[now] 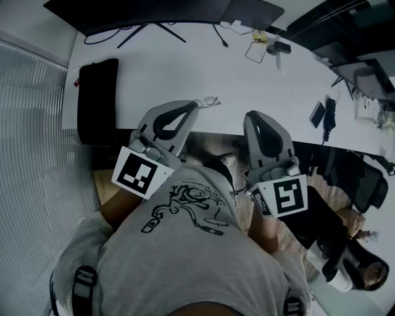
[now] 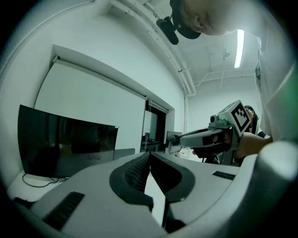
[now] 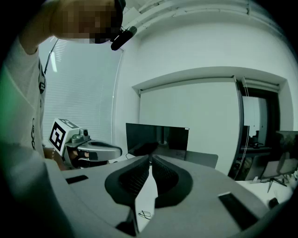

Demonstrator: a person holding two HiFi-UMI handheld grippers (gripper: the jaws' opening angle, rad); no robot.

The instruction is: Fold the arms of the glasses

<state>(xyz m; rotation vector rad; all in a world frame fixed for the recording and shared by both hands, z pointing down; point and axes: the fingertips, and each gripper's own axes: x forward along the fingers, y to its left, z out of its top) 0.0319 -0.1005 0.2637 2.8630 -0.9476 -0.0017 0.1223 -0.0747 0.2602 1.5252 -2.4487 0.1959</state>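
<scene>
A thin-framed pair of glasses (image 1: 208,100) lies on the white table (image 1: 185,68) near its front edge. In the right gripper view the glasses (image 3: 144,214) show small through the slit below the jaws. My left gripper (image 1: 189,108) hovers at the table's edge, its tip just left of the glasses, jaws shut with nothing between them (image 2: 149,155). My right gripper (image 1: 252,117) hangs to the right of the glasses, off the front edge, also shut and empty (image 3: 150,158). Each gripper sees the other: the right gripper (image 2: 205,137) and the left gripper (image 3: 95,151).
A black pad (image 1: 97,99) lies at the table's left end. A dark monitor (image 1: 154,12) stands at the back, with cables (image 1: 259,46) beside it. A phone (image 1: 318,114) rests at the right. An office chair (image 1: 364,179) stands to the right, below the table.
</scene>
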